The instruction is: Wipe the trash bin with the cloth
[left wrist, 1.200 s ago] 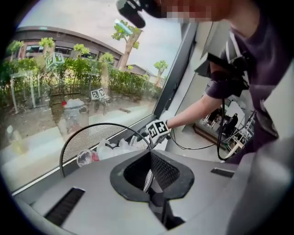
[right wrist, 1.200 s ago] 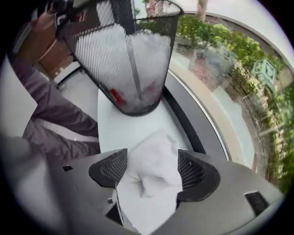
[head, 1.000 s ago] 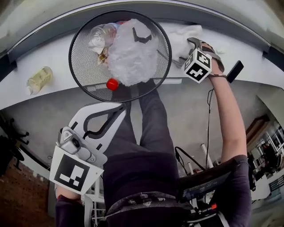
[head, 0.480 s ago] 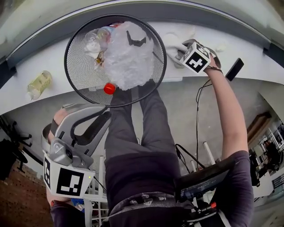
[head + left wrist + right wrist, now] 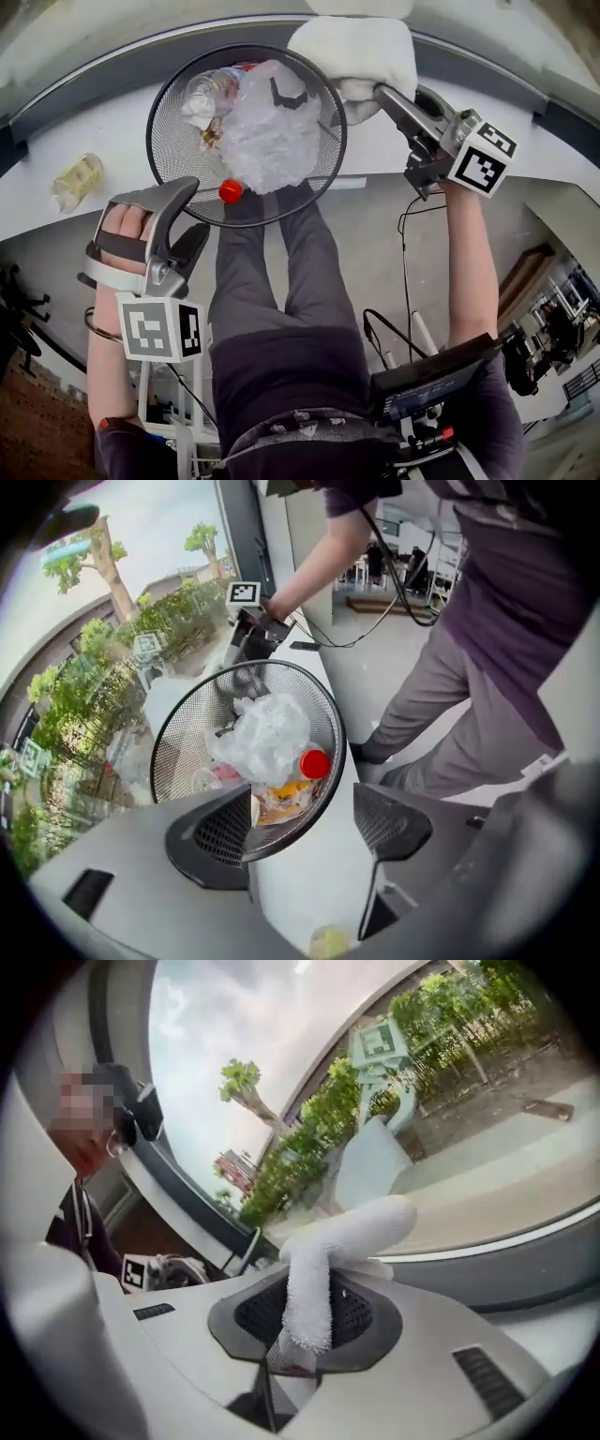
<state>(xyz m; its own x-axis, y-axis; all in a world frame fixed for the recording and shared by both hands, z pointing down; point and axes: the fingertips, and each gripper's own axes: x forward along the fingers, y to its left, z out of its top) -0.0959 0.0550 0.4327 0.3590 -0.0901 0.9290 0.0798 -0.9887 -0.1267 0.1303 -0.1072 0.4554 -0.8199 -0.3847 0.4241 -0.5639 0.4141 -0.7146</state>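
The black mesh trash bin [image 5: 169, 103] stands on the white ledge and holds a crumpled plastic bag [image 5: 267, 122] and a red-capped bottle [image 5: 230, 190]. My right gripper [image 5: 382, 92] is closing its jaws on the white cloth [image 5: 361, 52], held in the air above the bin's far right rim. In the right gripper view the cloth [image 5: 314, 1269] is pinched between the pads and flops over to the right. My left gripper [image 5: 192, 208] is at the bin's near left rim with its jaws opening. In the left gripper view the bin [image 5: 187, 733] has its near rim between the spread jaws, untouched.
A yellowish plastic cup [image 5: 77, 180] lies on the white ledge [image 5: 94, 122] left of the bin. The person's legs stand right below the bin. A window runs behind the ledge. A dark device [image 5: 431, 380] hangs at the person's waist.
My right gripper closed on the cloth and lifted it off the ledge toward the bin's top. My left gripper rose from low at the left to the bin's near rim and opened.
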